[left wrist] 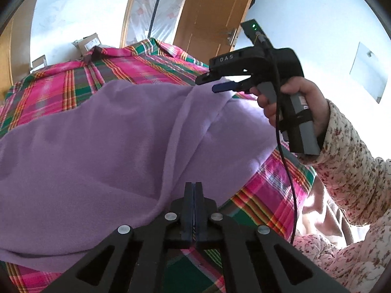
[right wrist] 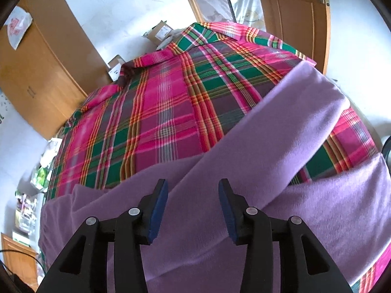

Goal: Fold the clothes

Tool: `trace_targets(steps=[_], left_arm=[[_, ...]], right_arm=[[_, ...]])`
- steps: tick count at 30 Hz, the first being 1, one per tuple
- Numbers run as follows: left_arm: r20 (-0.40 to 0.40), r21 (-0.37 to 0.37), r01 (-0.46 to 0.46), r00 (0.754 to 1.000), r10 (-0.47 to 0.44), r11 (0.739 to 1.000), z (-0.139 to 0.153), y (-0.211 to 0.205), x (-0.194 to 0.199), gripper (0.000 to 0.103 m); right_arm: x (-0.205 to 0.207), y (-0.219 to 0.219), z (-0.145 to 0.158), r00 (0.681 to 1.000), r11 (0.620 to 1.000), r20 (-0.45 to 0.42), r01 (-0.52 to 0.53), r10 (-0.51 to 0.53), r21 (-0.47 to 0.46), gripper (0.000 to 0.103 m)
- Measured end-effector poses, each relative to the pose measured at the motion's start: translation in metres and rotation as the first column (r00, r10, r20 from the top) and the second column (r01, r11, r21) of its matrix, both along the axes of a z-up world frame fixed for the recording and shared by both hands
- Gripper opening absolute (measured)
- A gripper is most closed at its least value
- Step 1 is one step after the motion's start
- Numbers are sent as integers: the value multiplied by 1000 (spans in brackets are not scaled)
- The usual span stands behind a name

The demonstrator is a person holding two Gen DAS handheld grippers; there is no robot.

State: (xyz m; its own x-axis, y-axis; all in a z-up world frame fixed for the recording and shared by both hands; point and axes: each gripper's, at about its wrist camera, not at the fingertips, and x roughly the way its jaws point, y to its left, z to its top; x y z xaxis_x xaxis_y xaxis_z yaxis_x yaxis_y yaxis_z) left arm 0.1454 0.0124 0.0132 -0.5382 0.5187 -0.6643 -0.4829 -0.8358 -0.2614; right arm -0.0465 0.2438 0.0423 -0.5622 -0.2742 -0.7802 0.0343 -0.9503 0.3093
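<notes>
Your two wrist cameras hover close over the bed (right wrist: 171,112), facing its far edge, sharing the purple garment (left wrist: 110,141)

Our left gripper (left wrist: 194,190) sits low at the bottom of its own wrist view, its two blue-padded fingers pressed flat together with no gap showing between them; whether a thin bit of cloth is pinched there we cannot tell. Our right gripper (right wrist: 193,195) has its jaws spread wide apart, the blue pads (right wrist: 158,210) facing each other across an open space. From the left wrist view we see that same right gripper (left wrist: 215,83) held out level, pointing to the left, gripped by our right hand (left wrist: 293,105) around the grey handle, the wrist covered by a floral quilted sleeve (left wrist: 347,156).
</notes>
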Motion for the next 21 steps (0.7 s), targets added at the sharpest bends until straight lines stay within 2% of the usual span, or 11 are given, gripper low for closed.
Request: trace_targets(steps=[6, 10, 13, 18, 21], left_arm=[[-25, 13, -96, 995, 96, 995, 13, -11, 0, 11], [-5, 13, -129, 992, 129, 992, 11, -14, -4, 13], [22, 2, -138, 990, 138, 990, 9, -14, -8, 18], [72, -26, -127, 989, 128, 992, -2, -8, -14, 19], [85, -5, -108, 991, 108, 994, -5, -7, -12, 19]], right_arm=[[-16, -10, -7, 997, 1000, 70, -15, 15, 6, 45], [-25, -14, -17, 992, 1000, 127, -4, 1, 26, 44], [-29, -12, -19, 991, 1000, 134, 15, -18, 25, 44], [-31, -13, -21, 991, 994, 130, 9, -23, 107, 11], [-26, -13, -20, 995, 989, 99, -17, 3, 146, 3]])
